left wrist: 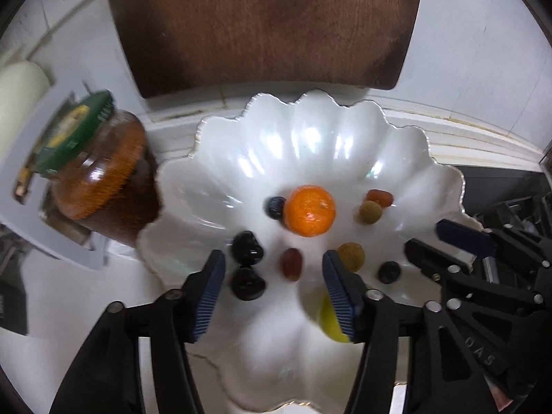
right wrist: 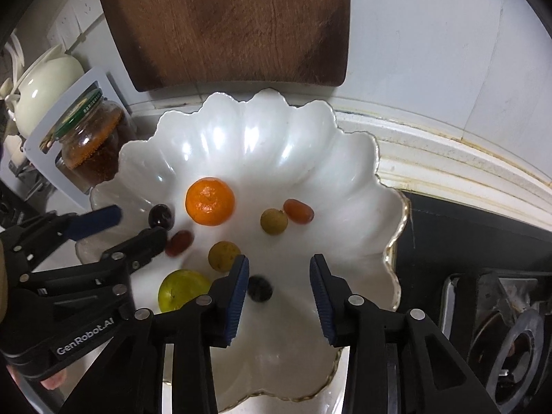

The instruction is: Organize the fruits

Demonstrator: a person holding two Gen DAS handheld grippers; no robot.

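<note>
Both over the white bowl (right wrist: 358, 158) mid-frame: left gripper (left wrist: 274, 283) half open, empty; right gripper (right wrist: 279, 293) narrower, empty. Orange (right wrist: 209, 201), grapes, berries loose inside.

Bowl (right wrist: 262, 145): pearly white, scalloped rim edged in thin gold. Orange (right wrist: 209, 201): bright orange, glossy highlight. Two round fruits (right wrist: 273, 221): dull yellow-green. Oval fruit (right wrist: 298, 210): reddish orange. Larger fruit (right wrist: 183, 289): lime yellow. Grape (right wrist: 178, 242): dark red; berry (right wrist: 259, 288): near black (blurred). Board (right wrist: 227, 24): dark brown wood grain. Jar (right wrist: 90, 145): amber contents, green lid with yellow print. Teapot (right wrist: 45, 86): cream. Gripper pads (right wrist: 238, 296): ribbed blue on black arms.
</note>
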